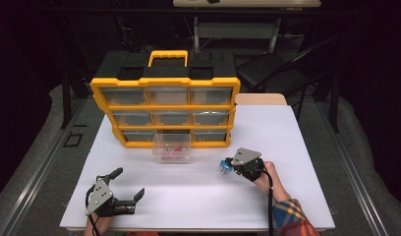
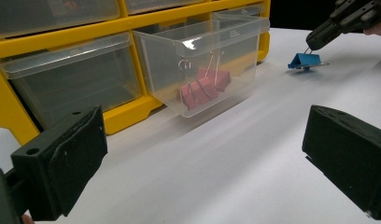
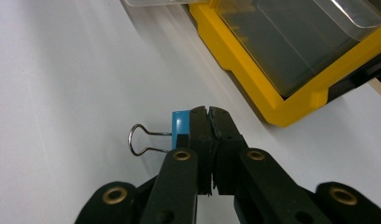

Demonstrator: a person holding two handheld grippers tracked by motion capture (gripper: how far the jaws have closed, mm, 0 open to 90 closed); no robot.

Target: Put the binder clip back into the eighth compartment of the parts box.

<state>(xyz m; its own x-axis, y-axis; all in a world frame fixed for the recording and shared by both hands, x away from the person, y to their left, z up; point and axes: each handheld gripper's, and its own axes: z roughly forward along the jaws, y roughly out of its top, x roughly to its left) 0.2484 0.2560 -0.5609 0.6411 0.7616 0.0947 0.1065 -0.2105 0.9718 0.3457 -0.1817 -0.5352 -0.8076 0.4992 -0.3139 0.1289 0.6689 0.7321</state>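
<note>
Black jaws of the right gripper (image 3: 208, 114) are pressed together, pinching the upright wire handle of a blue binder clip (image 3: 180, 125), which rests on the white table (image 1: 198, 196), right of a clear drawer (image 1: 173, 147). This drawer is pulled out of the yellow organizer (image 1: 164, 110) and holds pink clips (image 2: 203, 86). At the near left, the left gripper (image 1: 128, 183) has its jaws spread wide, with nothing between them.

clip (image 1: 223, 166) right of drawer (image 1: 173, 147), before organizer (image 1: 165, 110)
</note>
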